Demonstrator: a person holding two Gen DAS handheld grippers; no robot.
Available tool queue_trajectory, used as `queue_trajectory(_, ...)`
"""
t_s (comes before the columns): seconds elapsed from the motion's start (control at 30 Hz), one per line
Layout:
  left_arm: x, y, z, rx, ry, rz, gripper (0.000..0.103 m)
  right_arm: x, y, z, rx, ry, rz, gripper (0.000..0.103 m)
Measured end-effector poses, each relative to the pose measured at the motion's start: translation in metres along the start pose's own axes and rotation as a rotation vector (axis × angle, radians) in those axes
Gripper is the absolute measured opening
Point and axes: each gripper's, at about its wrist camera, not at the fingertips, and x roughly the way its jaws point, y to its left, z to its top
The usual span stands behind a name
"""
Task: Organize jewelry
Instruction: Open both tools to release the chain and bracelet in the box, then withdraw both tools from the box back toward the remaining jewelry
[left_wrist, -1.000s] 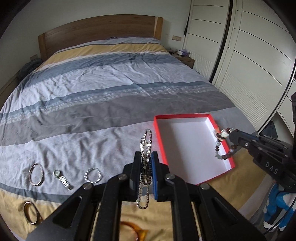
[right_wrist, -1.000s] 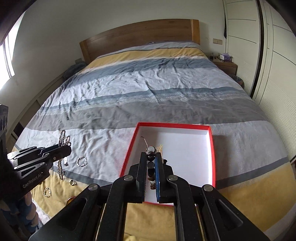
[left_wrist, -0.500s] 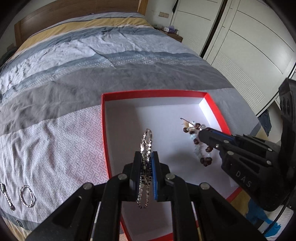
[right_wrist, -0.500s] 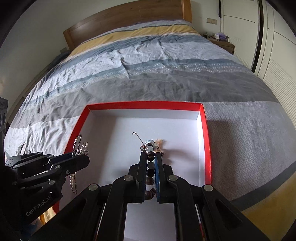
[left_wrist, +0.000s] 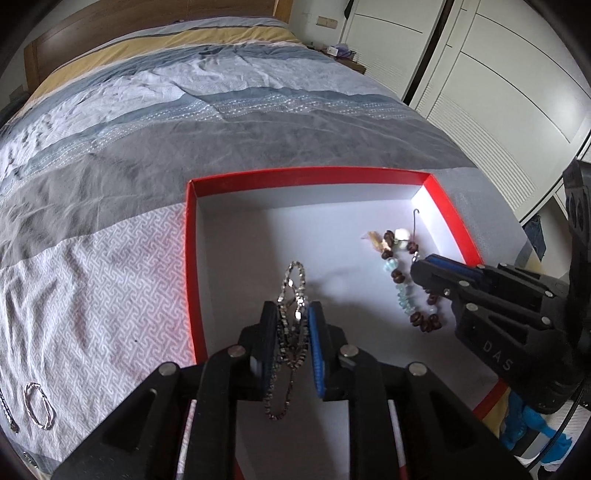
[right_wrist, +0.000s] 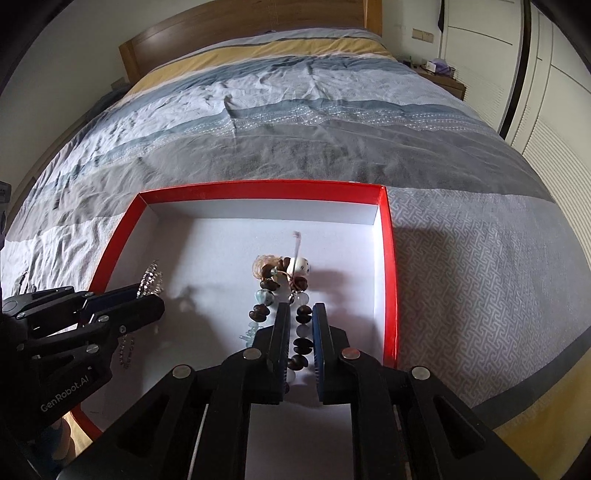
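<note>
A red box (left_wrist: 188, 258) with a white inside lies on the bed, seen also in the right wrist view as the red box (right_wrist: 258, 186). My left gripper (left_wrist: 291, 310) hovers over the box's left part. Its jaws are opening, and the silver chain (left_wrist: 293, 280) hangs loose between the pads. My right gripper (right_wrist: 301, 308) is low over the box's right part, jaws opening too. The brown and pale bead bracelet (right_wrist: 266, 291) lies on the box floor, one strand between the parted pads. Each view shows the other tool: right gripper (left_wrist: 421, 266), left gripper (right_wrist: 153, 297).
A silver bangle (left_wrist: 37, 406) and the end of another piece (left_wrist: 7, 410) lie on the striped bedcover left of the box. White wardrobe doors (left_wrist: 498, 110) stand to the right, a bedside table (left_wrist: 347, 61) at the far end.
Both grippers came down from above the bed into the red box. Their jaws have parted, and the bead bracelet now rests on the box floor.
</note>
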Motion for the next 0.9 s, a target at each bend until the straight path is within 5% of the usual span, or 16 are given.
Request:
queue_trajectory(0.13, -0.008, 0.000, 0.002, -0.005, -0.008, -0.015, 0.029, -0.009, -0.003, -0.003, 0.003, -0.005, -0.011, 0.027)
queue_trajectory(0.47, -0.069, 0.002, -0.011, -0.038, -0.050, -0.035, 0.029, -0.074, -0.005, -0.023, 0.024, -0.041, -0.045, 0.028)
queue_trajectory(0.67, -0.143, 0.005, -0.028, -0.022, -0.095, -0.019, 0.029, -0.134, 0.022, -0.041, 0.014, -0.082, -0.020, 0.029)
queue_trajectory(0.9, -0.263, 0.037, -0.057, -0.008, -0.192, 0.088, 0.029, -0.223, 0.069, -0.057, -0.013, -0.177, 0.027, 0.029)
